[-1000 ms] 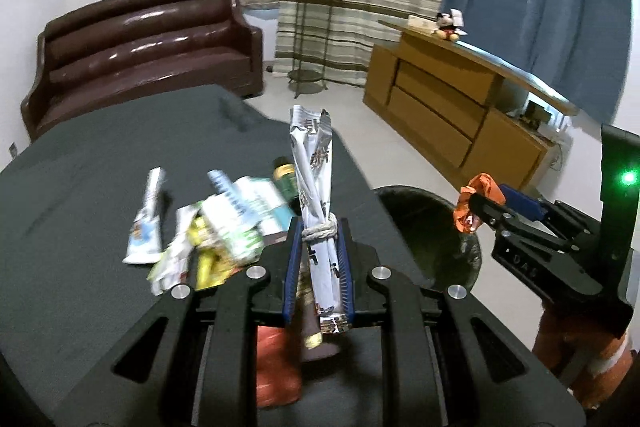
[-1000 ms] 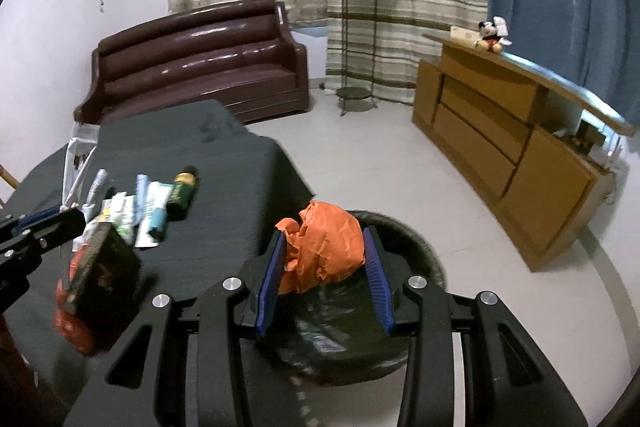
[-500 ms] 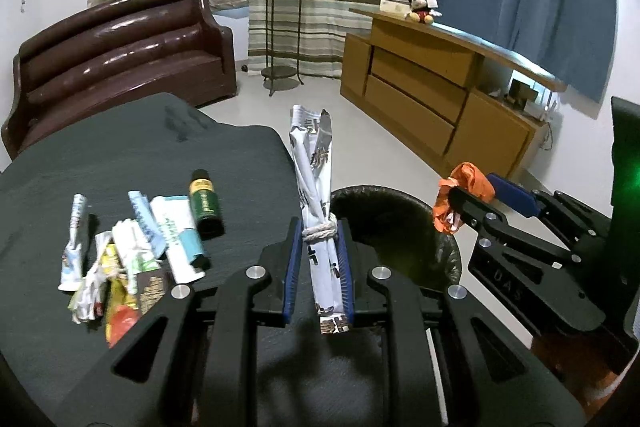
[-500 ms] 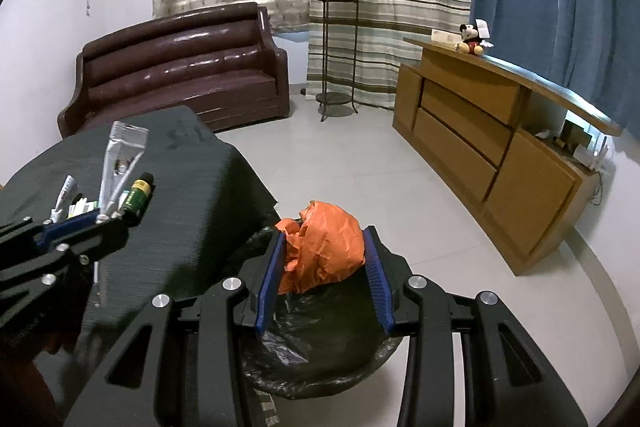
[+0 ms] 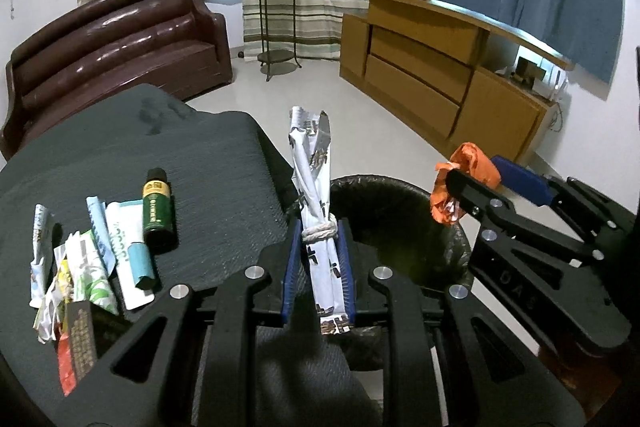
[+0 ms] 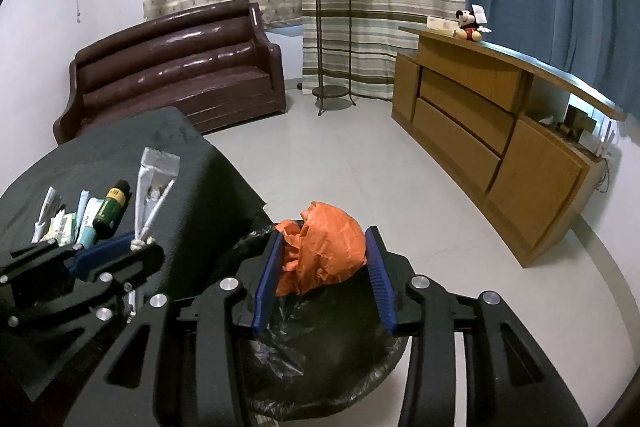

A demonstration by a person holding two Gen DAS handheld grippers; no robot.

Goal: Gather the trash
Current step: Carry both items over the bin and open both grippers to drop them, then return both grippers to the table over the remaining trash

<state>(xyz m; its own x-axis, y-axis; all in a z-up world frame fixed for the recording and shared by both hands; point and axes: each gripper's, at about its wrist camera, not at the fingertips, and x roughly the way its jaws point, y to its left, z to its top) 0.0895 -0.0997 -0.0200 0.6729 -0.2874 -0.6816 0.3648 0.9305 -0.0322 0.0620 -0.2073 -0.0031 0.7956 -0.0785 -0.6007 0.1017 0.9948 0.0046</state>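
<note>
A: The left gripper (image 5: 318,267) is clamped on the knotted white wrapper (image 5: 314,195), with the bin (image 5: 400,223) just ahead and to its right. The right gripper (image 6: 326,275) has its jaws just opening around the orange plastic bag (image 6: 324,251), directly above the bin.

B: The risk, he thinks, is this: the light bag may cling to one pad, or drift outside the rim.

A: Also the long wrapper could catch on the liner edge. More trash (image 5: 100,259) lies left of the left gripper on the dark tablecloth (image 5: 120,155). Behind are a brown sofa (image 5: 120,43) and a wooden sideboard (image 5: 440,67).
</note>
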